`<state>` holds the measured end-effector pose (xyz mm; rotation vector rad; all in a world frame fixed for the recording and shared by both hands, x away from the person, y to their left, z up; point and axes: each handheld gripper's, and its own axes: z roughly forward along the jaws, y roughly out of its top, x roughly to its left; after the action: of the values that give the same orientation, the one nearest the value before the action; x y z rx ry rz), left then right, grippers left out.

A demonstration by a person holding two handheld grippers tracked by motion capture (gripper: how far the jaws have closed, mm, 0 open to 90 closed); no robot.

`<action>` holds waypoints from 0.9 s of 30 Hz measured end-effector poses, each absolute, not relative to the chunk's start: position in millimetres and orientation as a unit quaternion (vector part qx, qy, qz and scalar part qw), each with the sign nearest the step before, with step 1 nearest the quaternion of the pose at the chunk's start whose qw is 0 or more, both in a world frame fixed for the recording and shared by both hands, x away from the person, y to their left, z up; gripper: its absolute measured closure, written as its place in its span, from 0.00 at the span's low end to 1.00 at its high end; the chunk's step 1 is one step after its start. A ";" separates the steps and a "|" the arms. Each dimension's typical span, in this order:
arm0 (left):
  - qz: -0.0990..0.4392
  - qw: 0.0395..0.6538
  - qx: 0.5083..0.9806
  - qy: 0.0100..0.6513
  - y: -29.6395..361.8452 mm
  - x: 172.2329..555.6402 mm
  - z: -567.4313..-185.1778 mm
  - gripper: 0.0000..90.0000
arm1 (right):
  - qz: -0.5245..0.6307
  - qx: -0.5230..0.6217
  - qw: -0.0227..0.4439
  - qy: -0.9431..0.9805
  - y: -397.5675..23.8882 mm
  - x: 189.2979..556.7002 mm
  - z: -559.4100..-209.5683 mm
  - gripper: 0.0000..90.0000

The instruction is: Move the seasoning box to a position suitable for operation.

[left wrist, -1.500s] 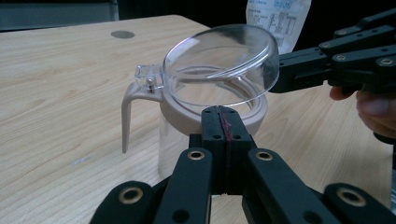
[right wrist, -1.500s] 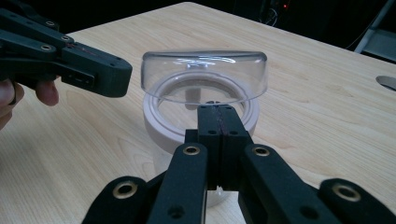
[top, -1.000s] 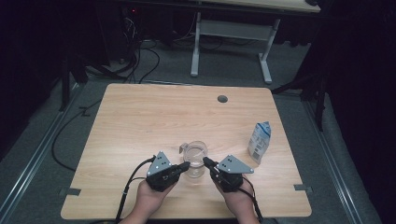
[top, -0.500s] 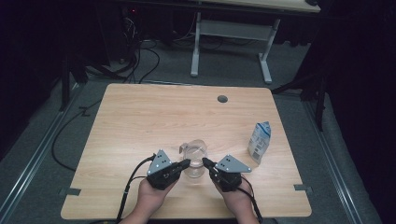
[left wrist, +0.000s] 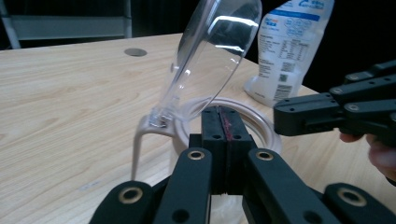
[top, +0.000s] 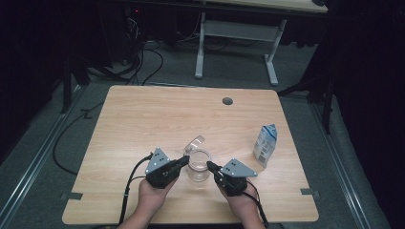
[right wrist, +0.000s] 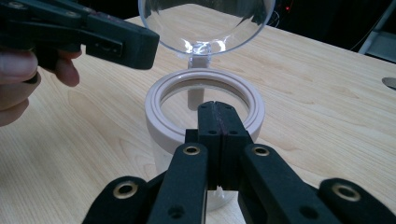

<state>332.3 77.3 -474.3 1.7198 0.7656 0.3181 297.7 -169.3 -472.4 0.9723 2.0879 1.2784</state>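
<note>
The clear jar [top: 198, 165], hinged lid [top: 193, 143] raised on its far side, stood between both grippers, well left of the milk carton [top: 265, 144]. Left gripper [top: 185, 161] and right gripper [top: 210, 165] flanked its rim about equally near, jaws fully closed, holding nothing.

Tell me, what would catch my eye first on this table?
Probably the clear jar near the table's front edge, its hinged transparent lid flipped up above a pale ring at the mouth. A left gripper and a right gripper, each held in a person's hand, point at it from either side with jaws shut. Off to the right stands a blue-and-white milk pouch, alone on the wooden table.
</note>
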 end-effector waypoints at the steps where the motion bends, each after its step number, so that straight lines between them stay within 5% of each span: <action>1: 0.137 0.578 0.734 0.329 78.3 333.3 -474.4 1.00 | 0.470 0.357 0.251 0.767 -169.3 297.7 -472.5 1.00; 27: 0.156 0.500 0.773 0.358 132.5 329.7 -513.0 0.85 | 0.466 0.394 0.257 0.749 -194.4 301.0 -476.4 0.94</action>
<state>329.7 132.5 -513.0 1.8679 0.8660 0.3778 301.0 -194.4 -476.4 1.0692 2.0333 1.2641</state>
